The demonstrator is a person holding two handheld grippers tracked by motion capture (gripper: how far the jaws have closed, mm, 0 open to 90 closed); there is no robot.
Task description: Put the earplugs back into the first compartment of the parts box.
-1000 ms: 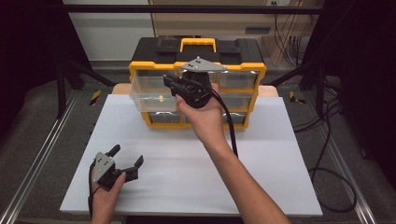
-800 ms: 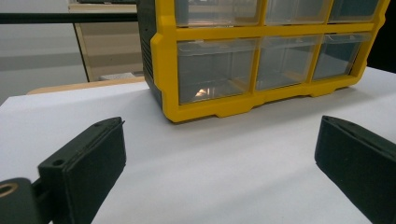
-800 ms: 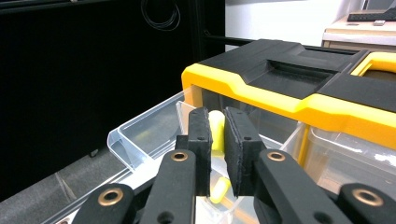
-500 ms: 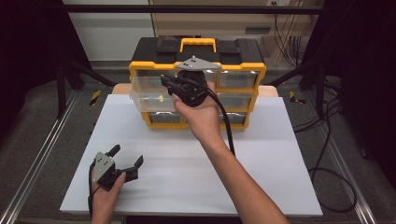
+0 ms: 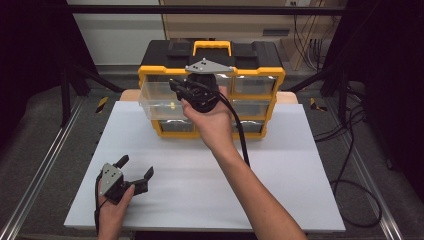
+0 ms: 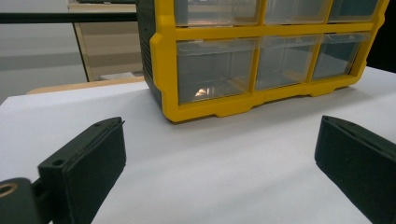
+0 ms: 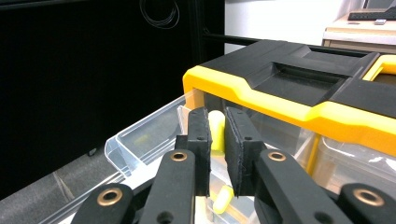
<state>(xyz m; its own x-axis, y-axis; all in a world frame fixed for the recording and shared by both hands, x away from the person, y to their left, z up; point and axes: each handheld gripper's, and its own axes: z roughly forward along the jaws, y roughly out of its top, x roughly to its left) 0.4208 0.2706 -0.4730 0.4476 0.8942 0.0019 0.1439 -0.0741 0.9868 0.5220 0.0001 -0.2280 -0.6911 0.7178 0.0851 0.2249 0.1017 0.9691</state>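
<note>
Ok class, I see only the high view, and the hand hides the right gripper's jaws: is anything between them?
Observer: Yes, the right gripper is shut on a small yellow piece.
Operator: Is the pulled-out drawer bare?
Observer: No, another yellow piece lies in the clear drawer below the jaws.
Operator: Are the organiser's bottom drawers shut?
Observer: Yes, the left gripper view shows all three bottom drawers pushed in.

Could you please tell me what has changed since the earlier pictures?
The right claw, shut on a small yellow piece, edged slightly left over the open drawer. The left claw stayed open and still, and the organizer kept its place.
</note>
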